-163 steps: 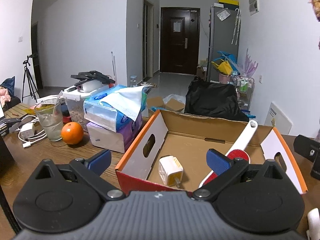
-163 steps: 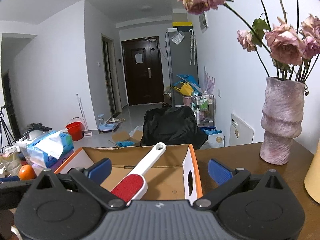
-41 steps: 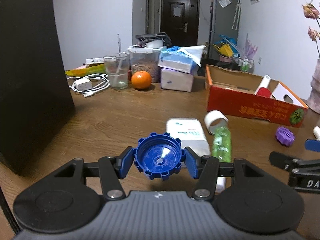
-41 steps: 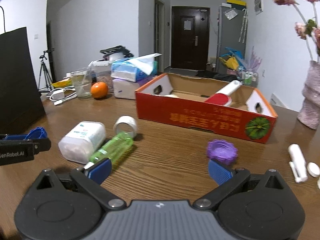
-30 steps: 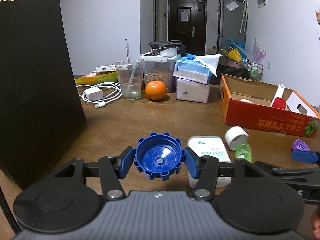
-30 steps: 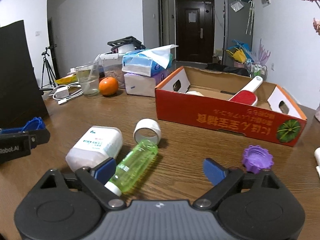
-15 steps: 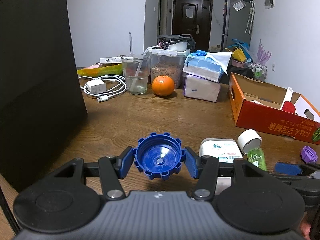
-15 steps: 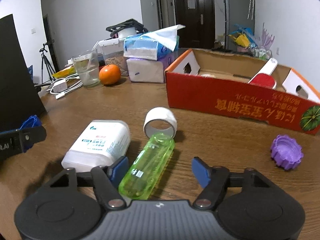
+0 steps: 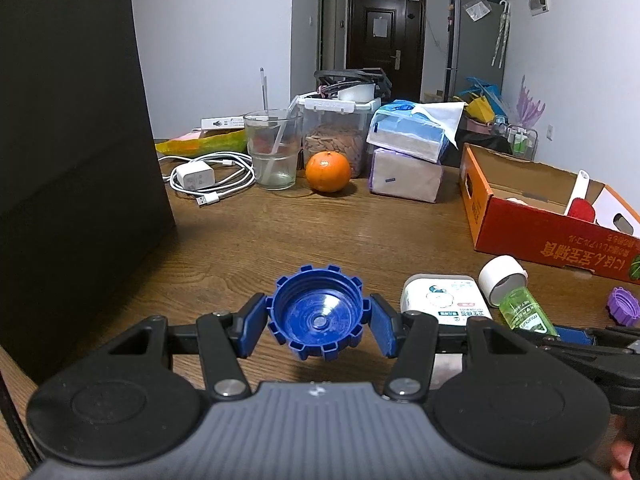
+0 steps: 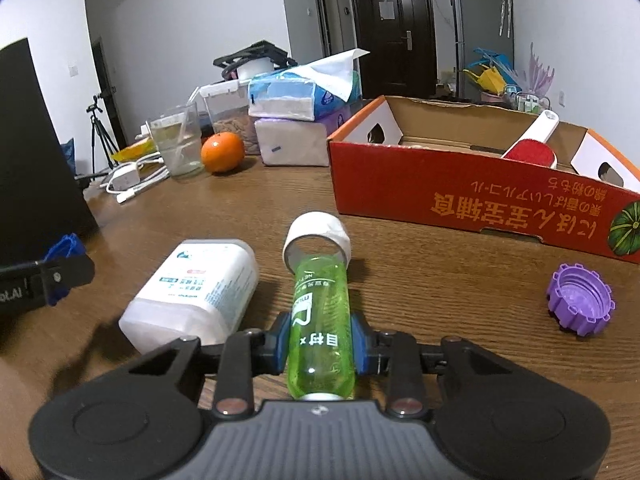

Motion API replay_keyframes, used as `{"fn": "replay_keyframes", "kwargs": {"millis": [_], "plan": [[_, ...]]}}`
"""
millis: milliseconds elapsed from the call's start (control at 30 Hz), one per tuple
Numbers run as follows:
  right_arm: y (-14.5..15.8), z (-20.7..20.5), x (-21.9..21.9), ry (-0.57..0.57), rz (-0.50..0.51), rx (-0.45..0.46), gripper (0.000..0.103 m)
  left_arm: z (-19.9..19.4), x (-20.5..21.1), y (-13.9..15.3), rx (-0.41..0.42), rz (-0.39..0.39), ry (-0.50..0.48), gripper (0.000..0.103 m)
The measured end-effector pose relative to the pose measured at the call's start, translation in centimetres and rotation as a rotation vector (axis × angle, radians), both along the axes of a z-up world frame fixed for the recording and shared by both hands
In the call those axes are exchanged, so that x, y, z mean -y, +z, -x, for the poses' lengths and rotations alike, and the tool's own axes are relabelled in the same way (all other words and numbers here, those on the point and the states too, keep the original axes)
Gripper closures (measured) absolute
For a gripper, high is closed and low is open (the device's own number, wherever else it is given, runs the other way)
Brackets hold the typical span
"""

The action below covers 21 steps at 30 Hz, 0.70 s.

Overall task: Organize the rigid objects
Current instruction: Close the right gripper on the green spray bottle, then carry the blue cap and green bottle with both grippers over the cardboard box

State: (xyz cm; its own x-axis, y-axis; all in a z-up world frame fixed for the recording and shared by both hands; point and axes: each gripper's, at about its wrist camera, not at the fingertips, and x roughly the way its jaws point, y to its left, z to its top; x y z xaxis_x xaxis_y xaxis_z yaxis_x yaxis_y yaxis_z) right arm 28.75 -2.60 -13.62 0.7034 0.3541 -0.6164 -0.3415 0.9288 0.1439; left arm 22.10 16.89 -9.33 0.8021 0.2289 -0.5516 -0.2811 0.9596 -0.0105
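Right now both grippers carry something. Clamped between the blue pads of the left gripper (image 9: 319, 322) is a blue cap (image 9: 319, 312) — hard plastic, round, with a notched, gear-like rim and its hollow inside facing the camera, held just above the wooden table (image 9: 280, 236).

Across from it, the right gripper (image 10: 321, 342) has just been closing, and its pads now press on both sides of a green bottle (image 10: 321, 320), a translucent, smooth cylinder with white printed lettering that lies flat, pointing straight ahead of the fingers. At the bottle's far end a white ring (image 10: 318, 238) of tape-like shape leans tilted, touching or nearly touching the bottle. Just left of the right gripper lies a white bottle (image 10: 200, 292) — squat, frosted plastic with rounded corners and a printed label — on its side. To the right, well apart from the fingers, sits a purple cap (image 10: 580, 304), ribbed and notched like the blue one, open side up.

Farther ahead stands the red cardboard box (image 10: 460, 196), open-topped with oval handle cutouts; a white-handled brush (image 10: 534, 142) with a red felt face leans against its far wall inside.
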Motion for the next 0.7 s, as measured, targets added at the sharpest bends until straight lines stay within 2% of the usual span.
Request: {"fn": "replay_keyframes", "kwargs": {"millis": [367, 700], "plan": [[2.1, 0.4, 2.3, -0.019, -0.068, 0.055, 0.073, -0.4, 1.7, 0.5, 0.001, -0.002, -0.022, 0.047], [4.3, 0.0, 5.8, -0.074, -0.123, 0.115, 0.073, -1.3, 5.0, 2.5, 0.033, -0.011, -0.057, 0.047]]}}
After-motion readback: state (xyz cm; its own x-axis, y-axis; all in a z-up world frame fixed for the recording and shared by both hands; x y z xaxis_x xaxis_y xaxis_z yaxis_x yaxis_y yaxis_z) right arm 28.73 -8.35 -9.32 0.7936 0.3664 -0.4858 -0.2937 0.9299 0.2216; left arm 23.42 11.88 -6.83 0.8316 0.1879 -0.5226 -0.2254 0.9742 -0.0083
